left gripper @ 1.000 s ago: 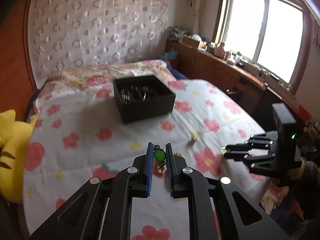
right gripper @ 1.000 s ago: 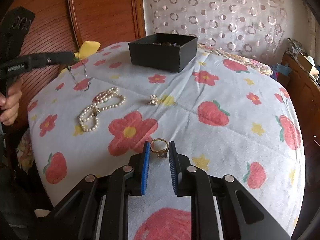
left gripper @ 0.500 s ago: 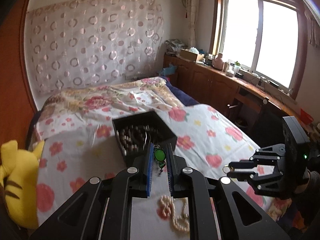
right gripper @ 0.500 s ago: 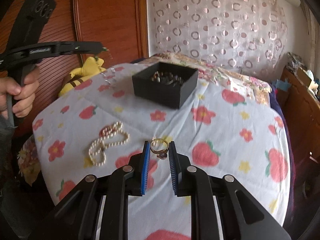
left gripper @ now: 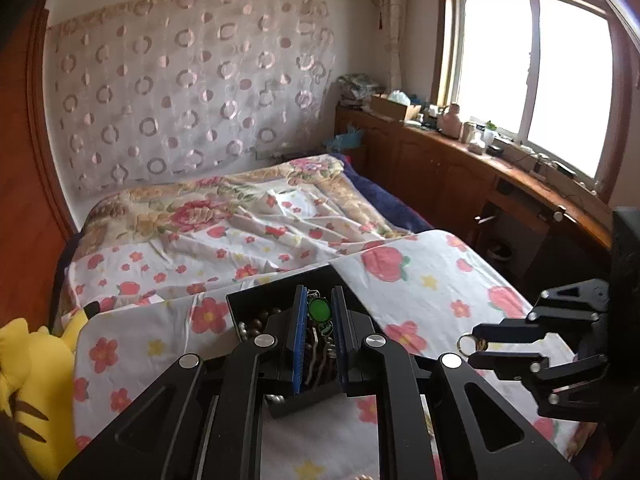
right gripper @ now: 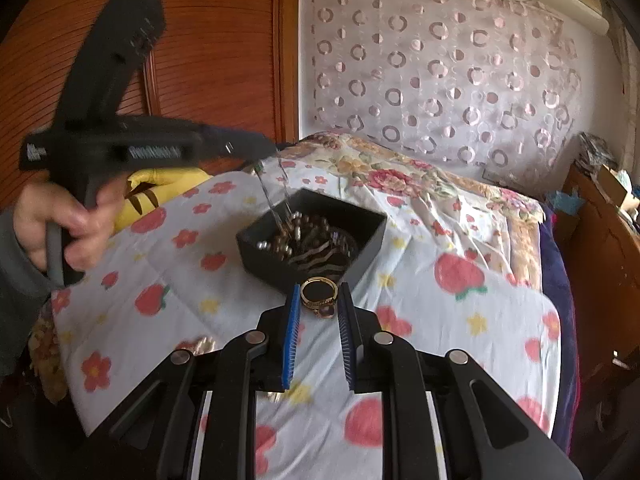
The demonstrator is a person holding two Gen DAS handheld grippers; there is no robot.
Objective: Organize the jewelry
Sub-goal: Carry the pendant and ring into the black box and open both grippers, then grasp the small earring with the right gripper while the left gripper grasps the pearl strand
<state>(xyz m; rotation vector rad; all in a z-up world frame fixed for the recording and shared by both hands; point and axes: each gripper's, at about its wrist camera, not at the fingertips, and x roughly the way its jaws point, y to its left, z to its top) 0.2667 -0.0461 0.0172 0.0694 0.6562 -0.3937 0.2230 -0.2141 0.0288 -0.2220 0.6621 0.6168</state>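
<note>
Jewelry box (right gripper: 312, 240) sits at my twelve o'clock; my left gripper (left gripper: 318, 312) pinches the green pendant (left gripper: 319, 309) over it, my right gripper (right gripper: 318, 306) pinches a gold ring (right gripper: 318, 290), so next I judge both should part their jaws above it.

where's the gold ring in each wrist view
Left wrist: the gold ring is at right, pinched at the tip of the right gripper.
Right wrist: the ring is bottom centre, between the gripper's own fingertips.
Shared landmark: the black jewelry box on the floral sheet.
</note>
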